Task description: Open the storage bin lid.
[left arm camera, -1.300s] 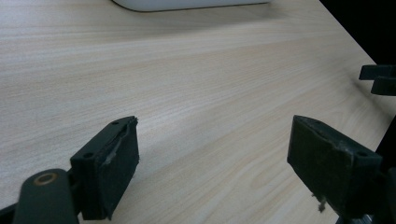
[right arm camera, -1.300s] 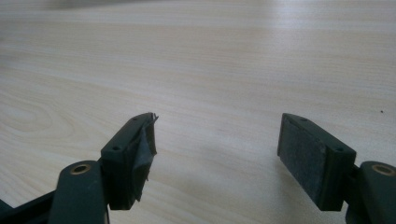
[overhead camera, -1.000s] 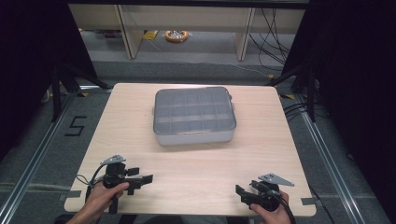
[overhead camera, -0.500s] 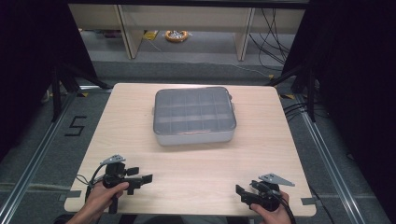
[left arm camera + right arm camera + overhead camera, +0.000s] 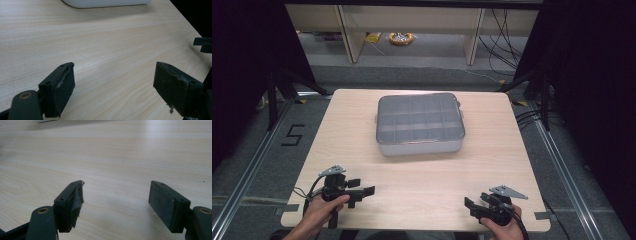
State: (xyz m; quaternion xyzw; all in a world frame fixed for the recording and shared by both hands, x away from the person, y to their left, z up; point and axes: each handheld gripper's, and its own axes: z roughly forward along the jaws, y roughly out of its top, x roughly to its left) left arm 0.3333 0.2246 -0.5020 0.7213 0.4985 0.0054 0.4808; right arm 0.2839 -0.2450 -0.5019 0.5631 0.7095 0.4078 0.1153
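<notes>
A grey box with a clear lid sits flat on the wooden table, a little toward the far edge and roughly midway between the left and right edges; through the lid its inside looks divided into a grid of small compartments. Down at the near edge, a person holds a tool in each hand. The left gripper is close to the near left corner, its jaws pointing across the table toward the right, spread wide with bare wood between them. The right gripper is close to the near right corner, pointing back toward the left, and its jaws stand wide apart too, holding nothing. Both are well apart from the box and from each other. In the left gripper view the pale bottom edge of the box shows at the top, and the worn pads carry frayed edges. In the right gripper view one pad has its lining peeling loose.
</notes>
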